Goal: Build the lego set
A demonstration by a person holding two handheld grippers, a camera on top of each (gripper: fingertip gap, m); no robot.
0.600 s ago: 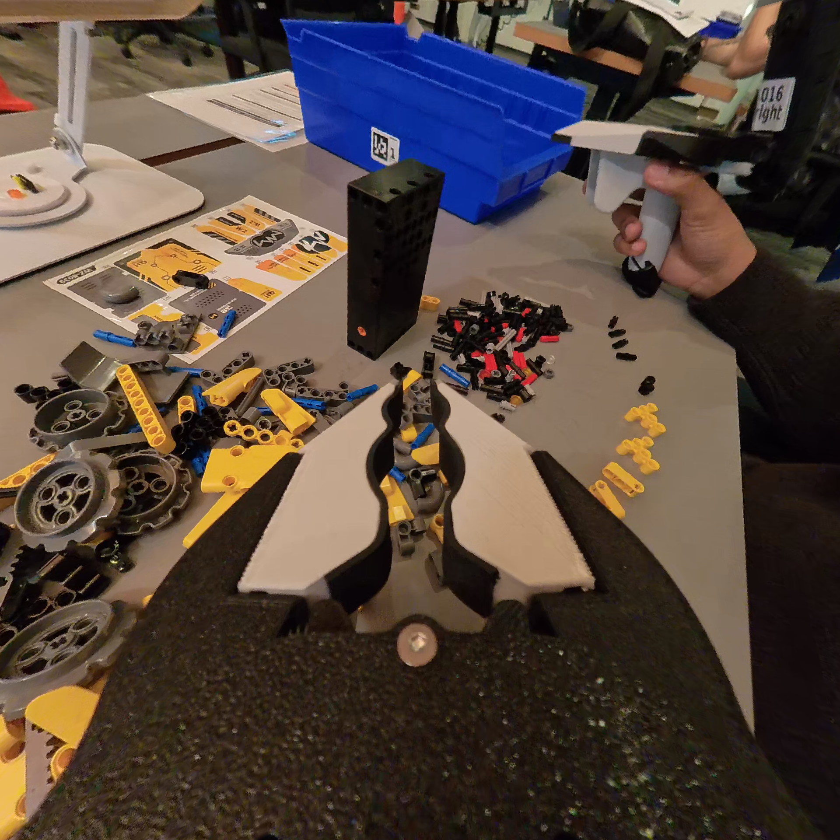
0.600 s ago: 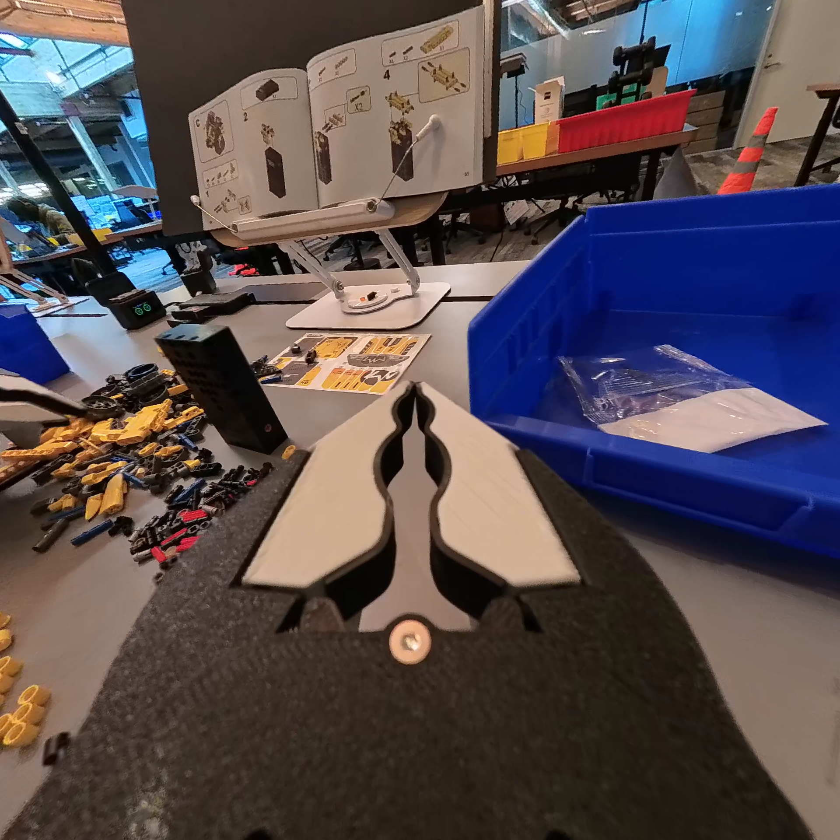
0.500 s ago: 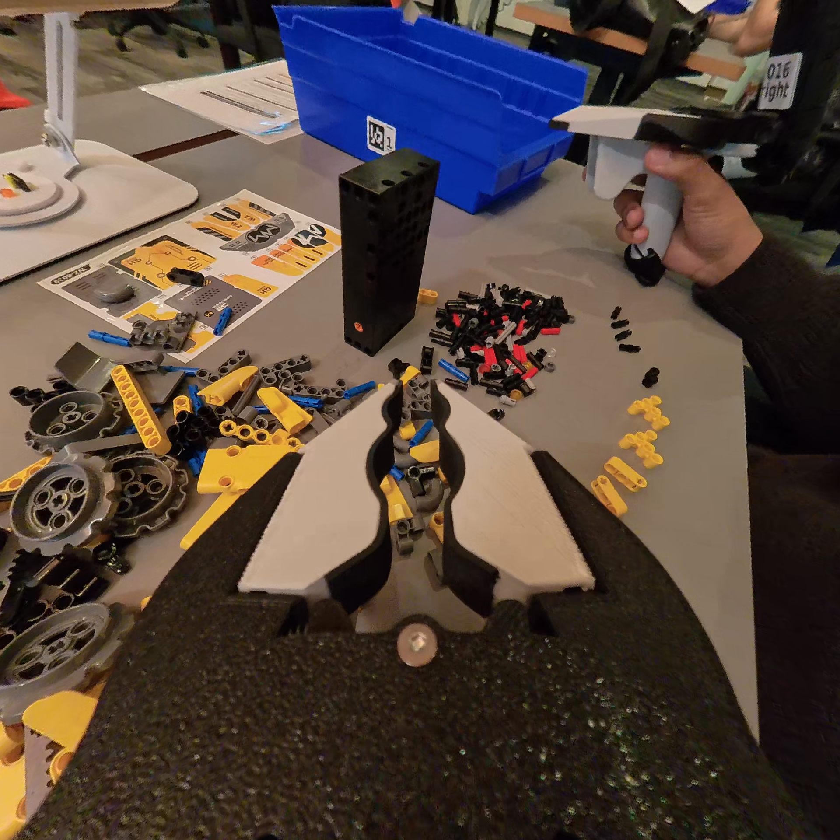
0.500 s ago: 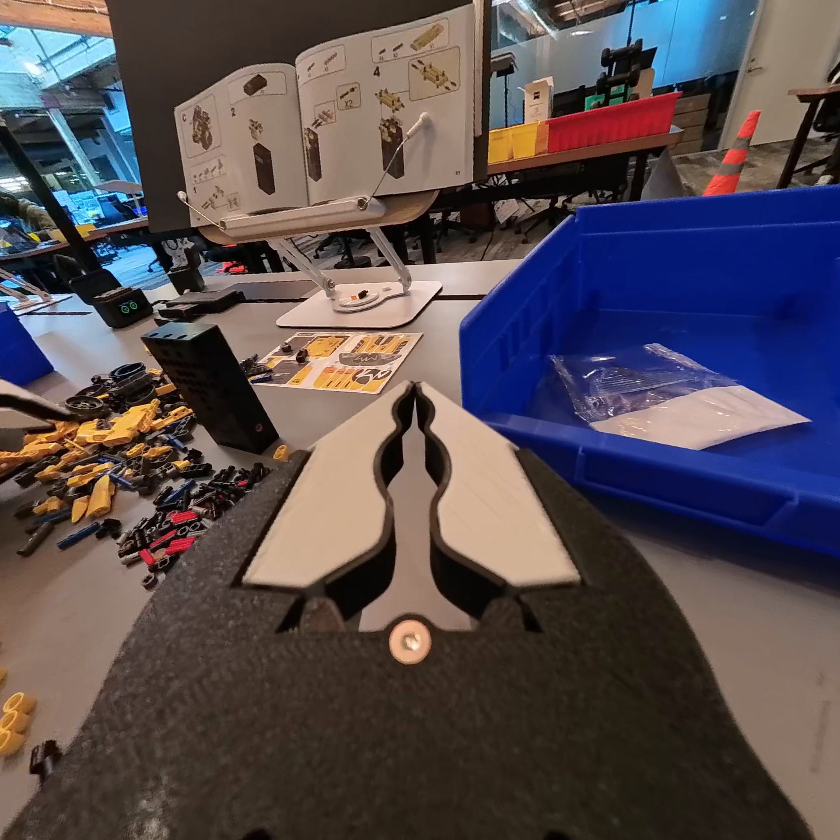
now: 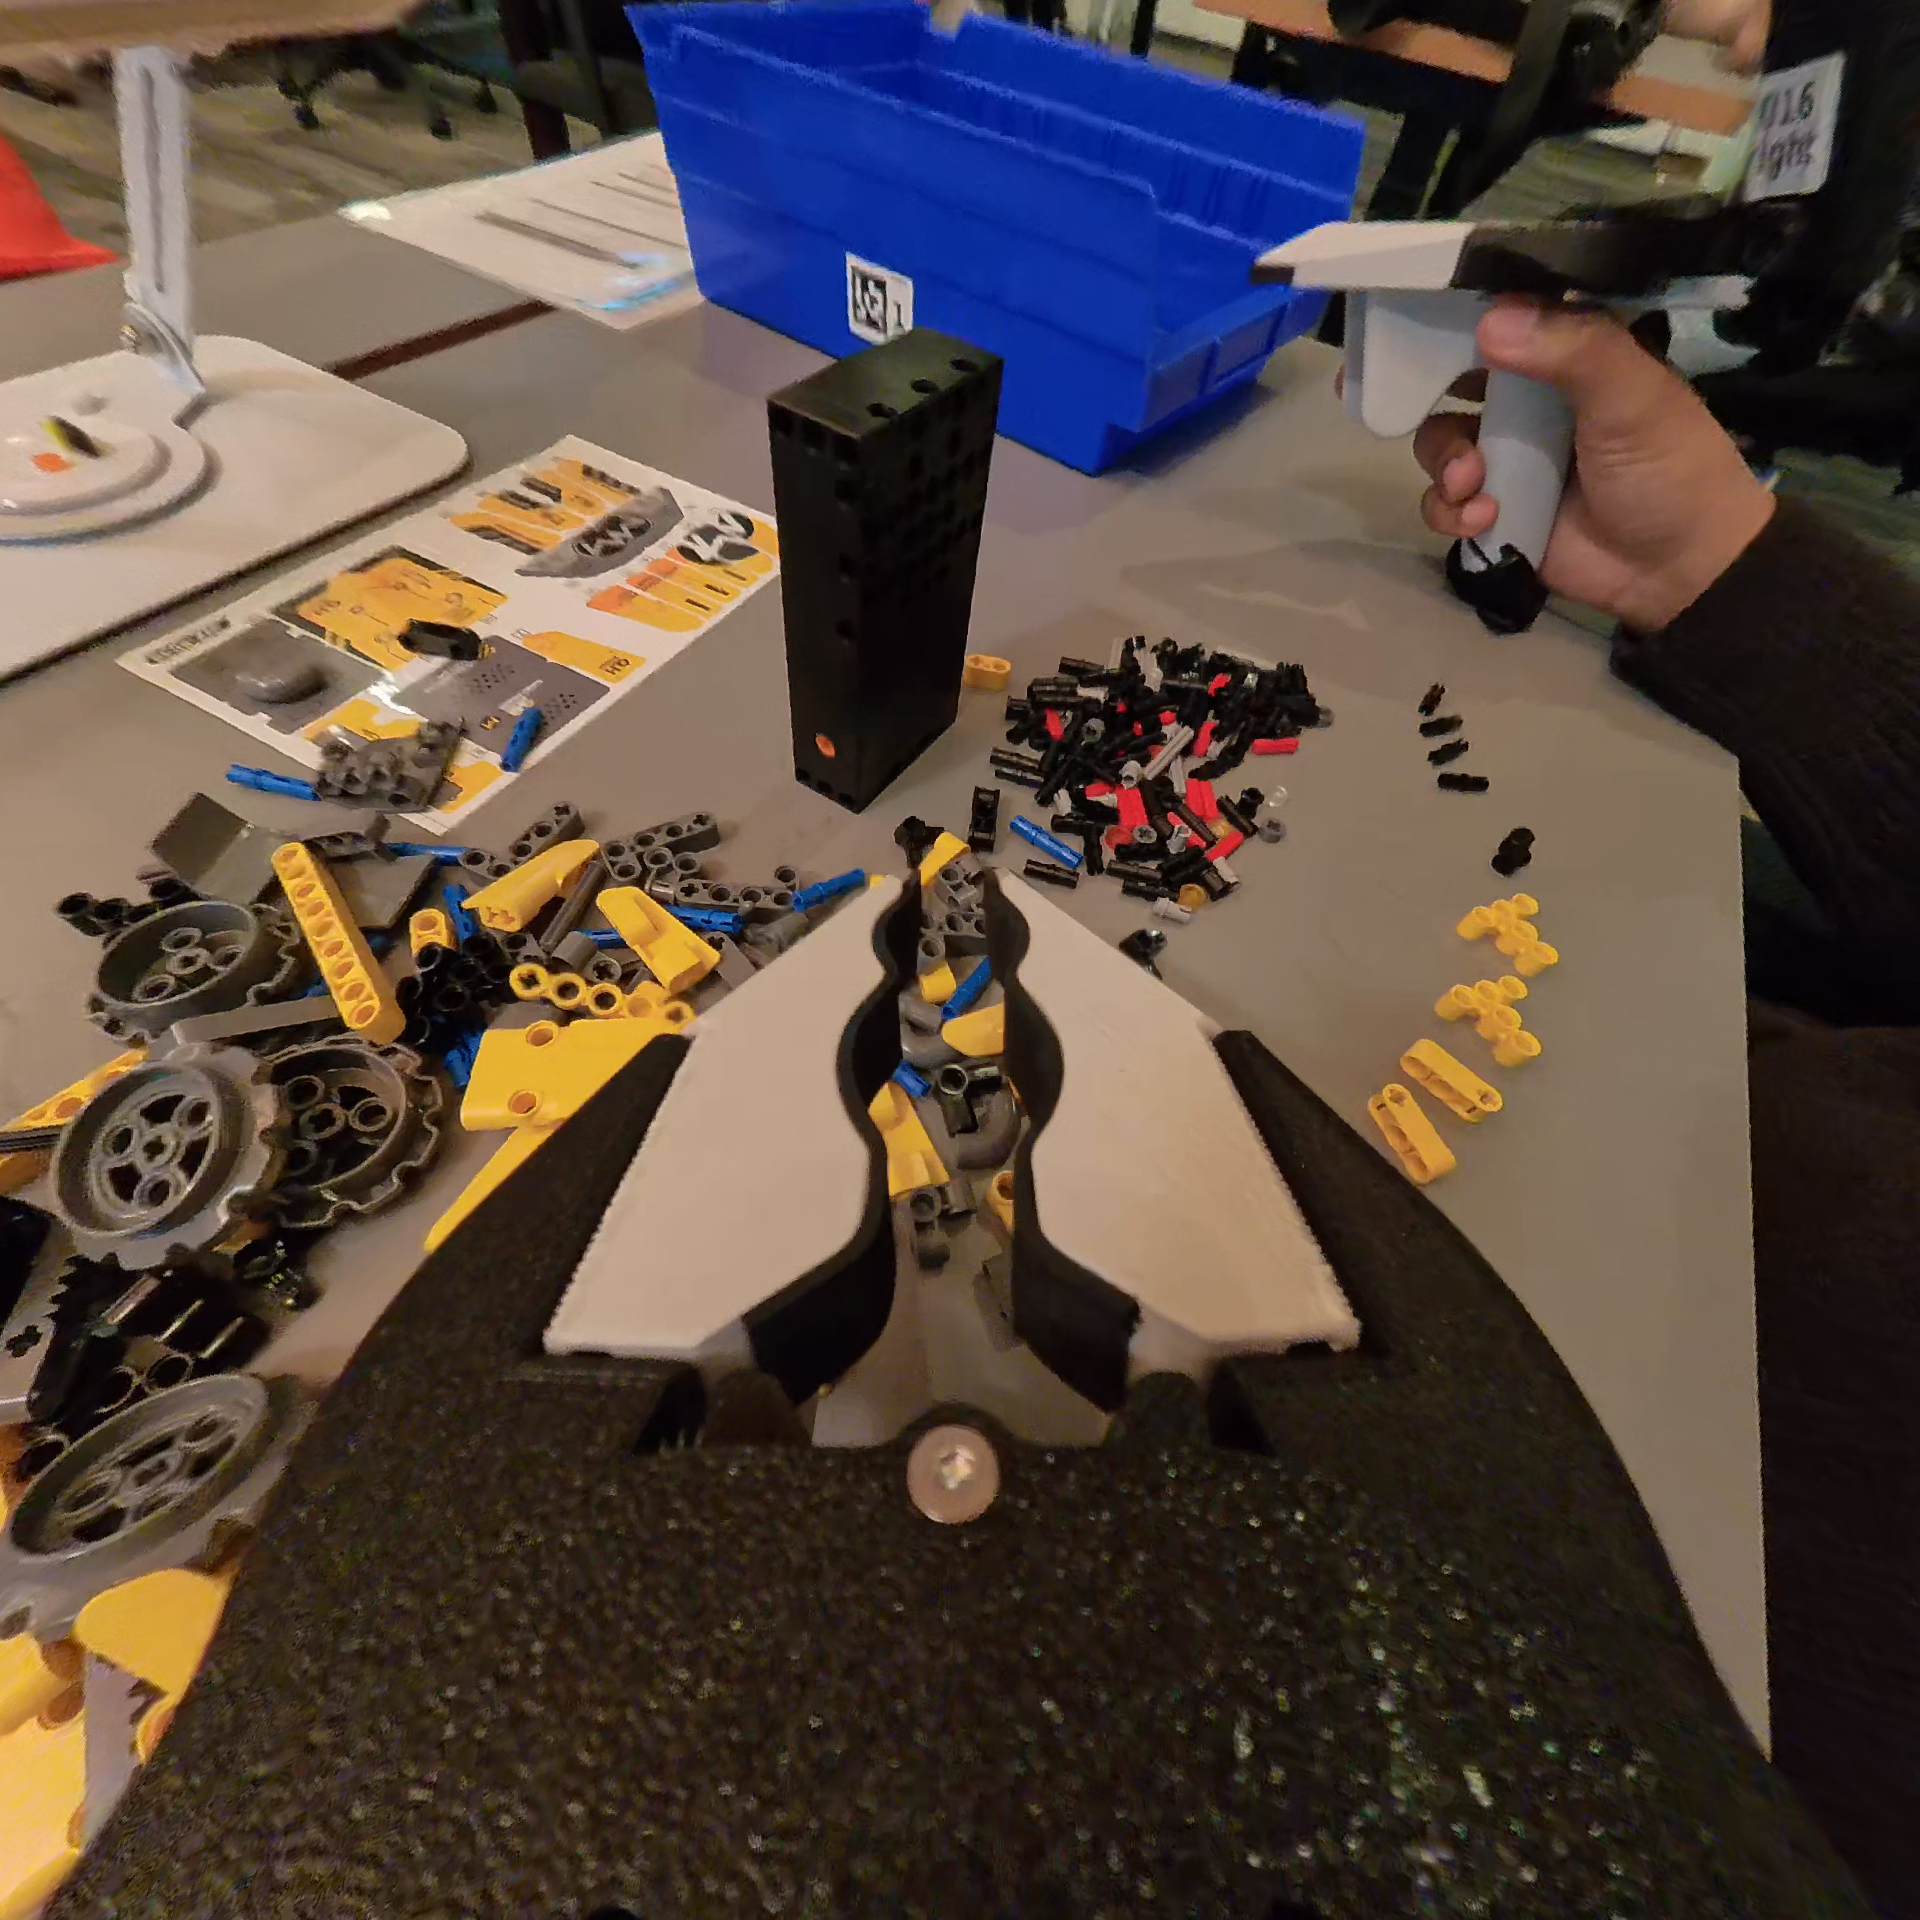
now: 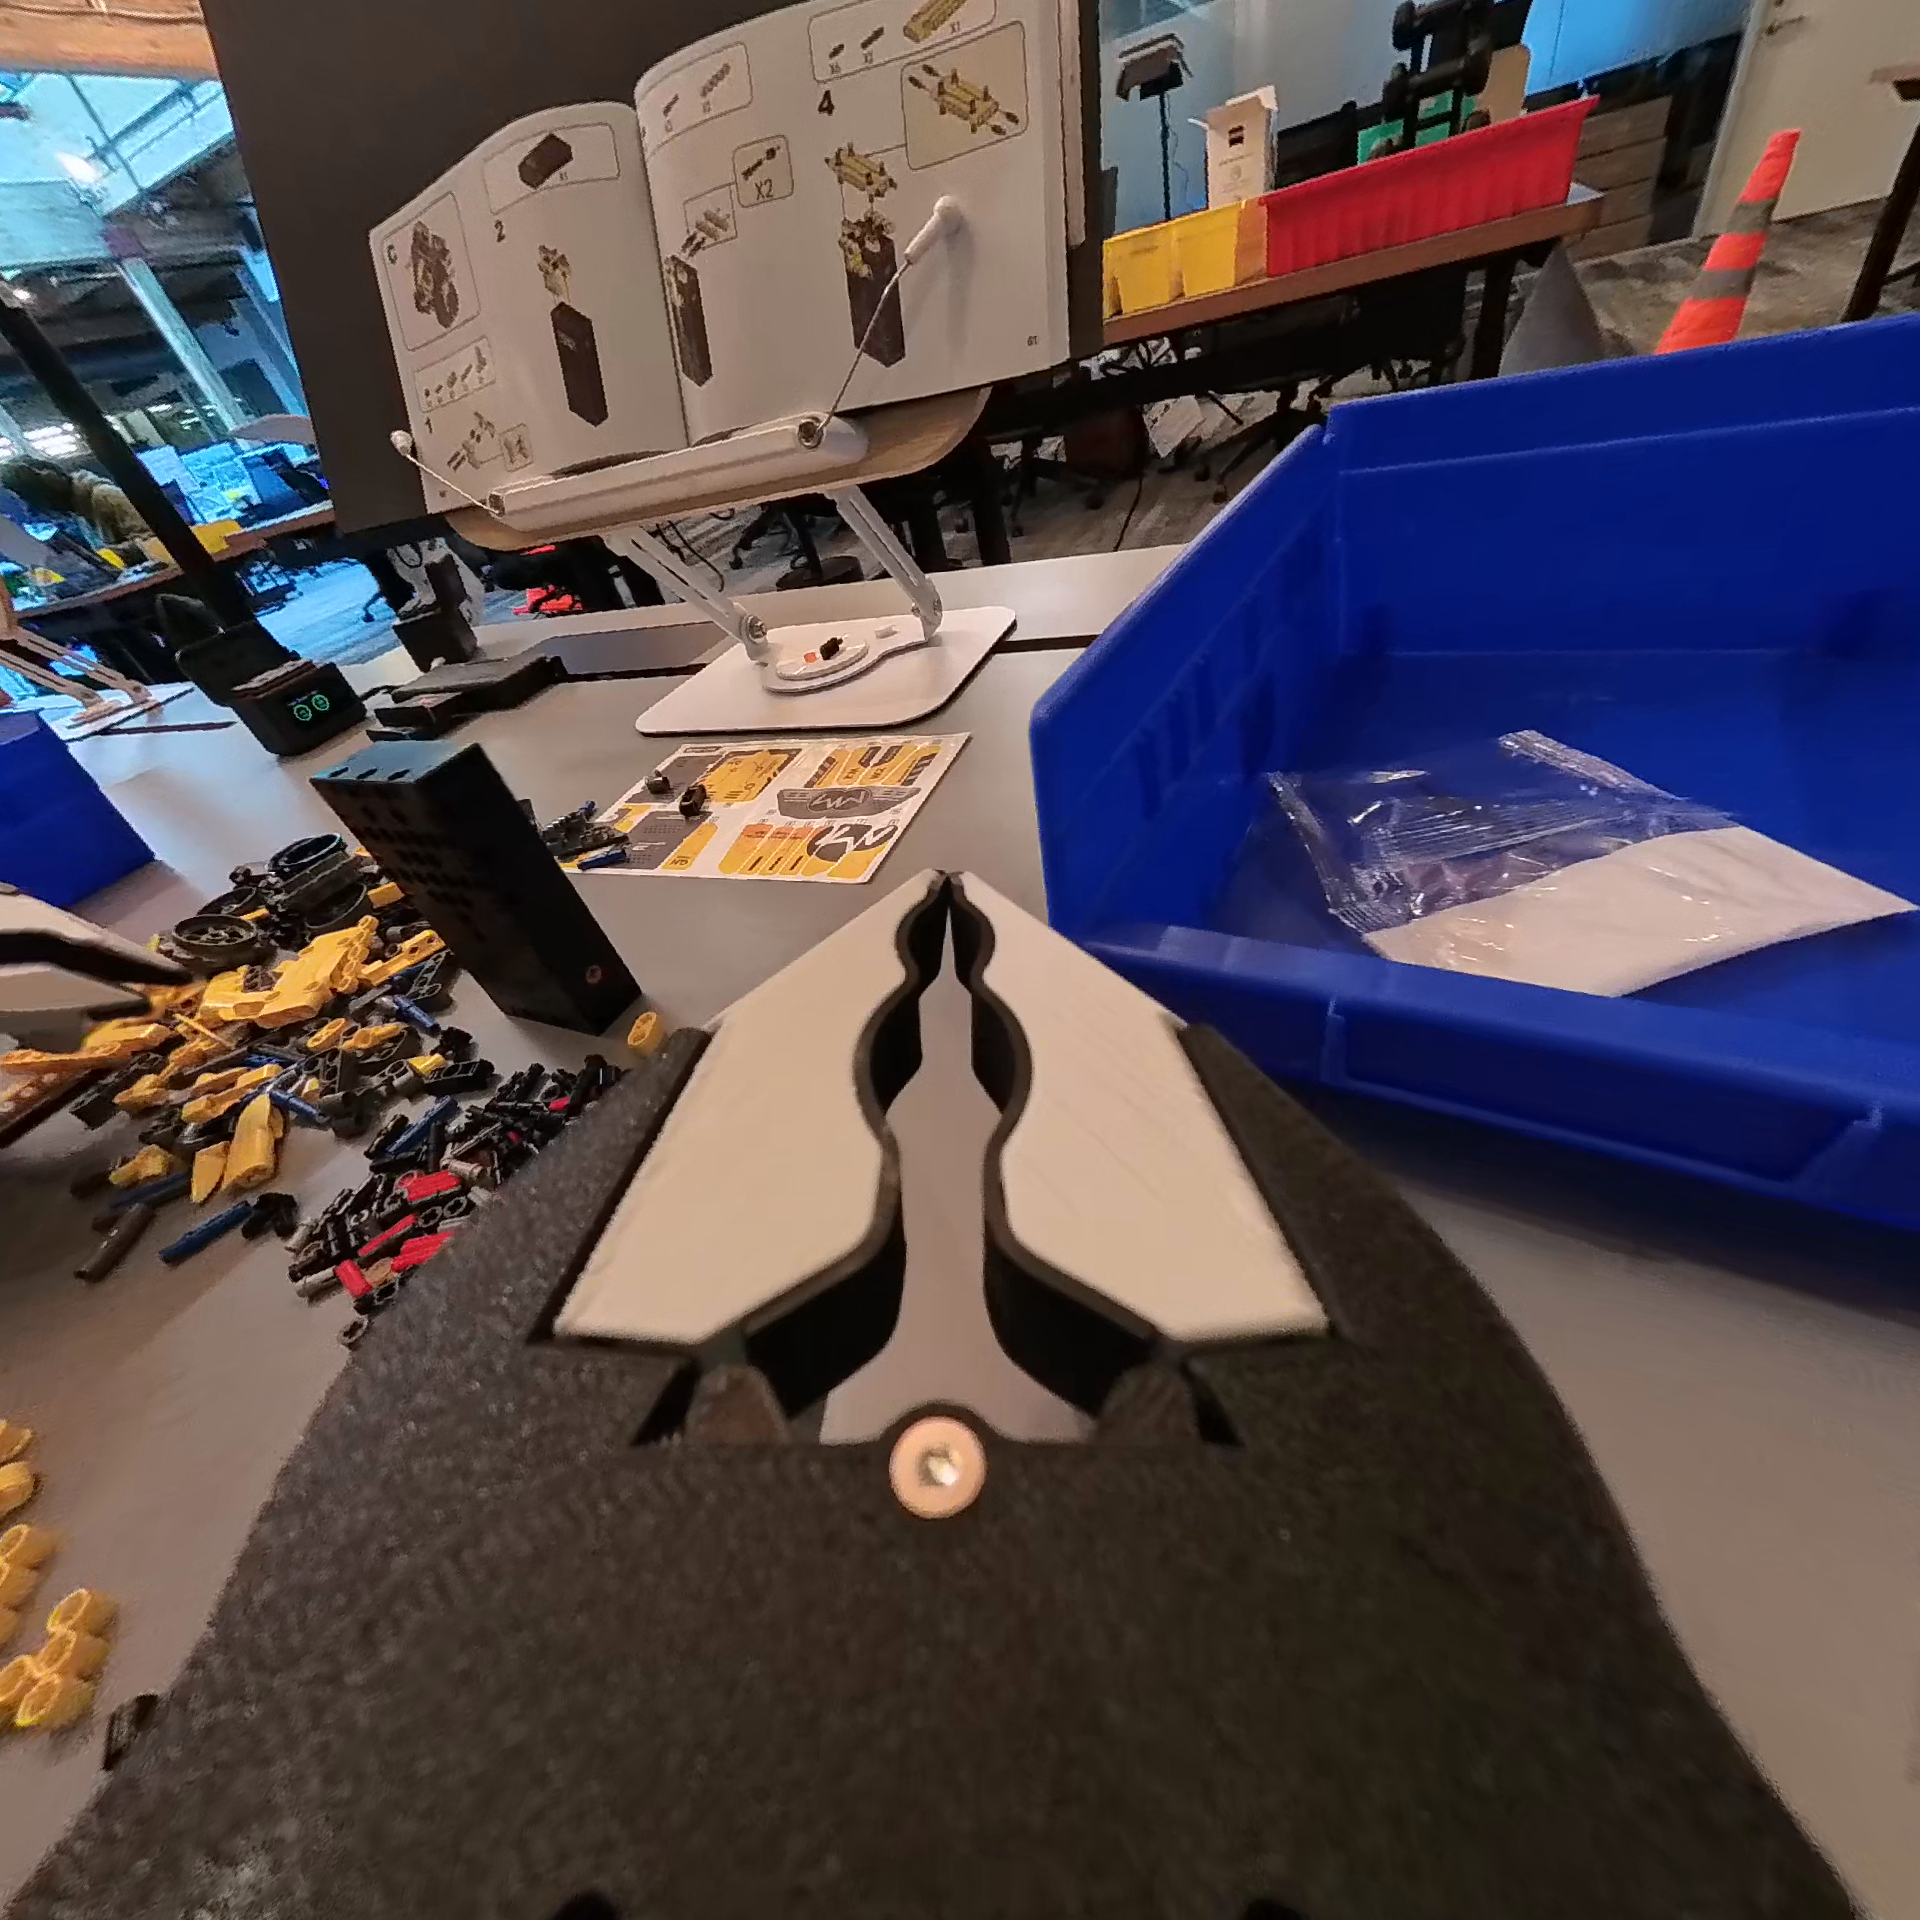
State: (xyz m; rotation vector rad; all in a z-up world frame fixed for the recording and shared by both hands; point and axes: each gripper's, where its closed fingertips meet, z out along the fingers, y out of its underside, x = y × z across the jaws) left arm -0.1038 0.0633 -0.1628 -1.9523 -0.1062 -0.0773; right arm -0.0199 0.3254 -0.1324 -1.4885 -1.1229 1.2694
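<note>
My left gripper (image 5: 951, 883) hovers over a heap of yellow, grey and black building parts (image 5: 540, 966); its jaws stand a narrow gap apart with nothing between them. A tall black block (image 5: 883, 582) stands upright just beyond the tips. My right gripper (image 6: 951, 883) is shut and empty, held above the table between the black block (image 6: 478, 883) and a blue bin (image 6: 1455, 1049). In the left wrist view a hand holds the right gripper (image 5: 1278, 265) up at the far right. The left gripper's fingers (image 6: 62, 977) show at the right view's left edge.
A pile of small black and red pins (image 5: 1153, 748) and rows of yellow connectors (image 5: 1486, 1018) lie right of the heap. Grey wheels (image 5: 156, 1153) lie left. A sticker sheet (image 5: 468, 623) and a book stand (image 6: 821, 675) holding an open booklet (image 6: 727, 260) stand behind. A plastic bag (image 6: 1558, 873) lies in the bin. One gripper's finger ends stand about 30 centimetres off the other's.
Both views have shifted only slightly. The right gripper has drifted a little toward the bin. Neither gripper's jaws have changed.
</note>
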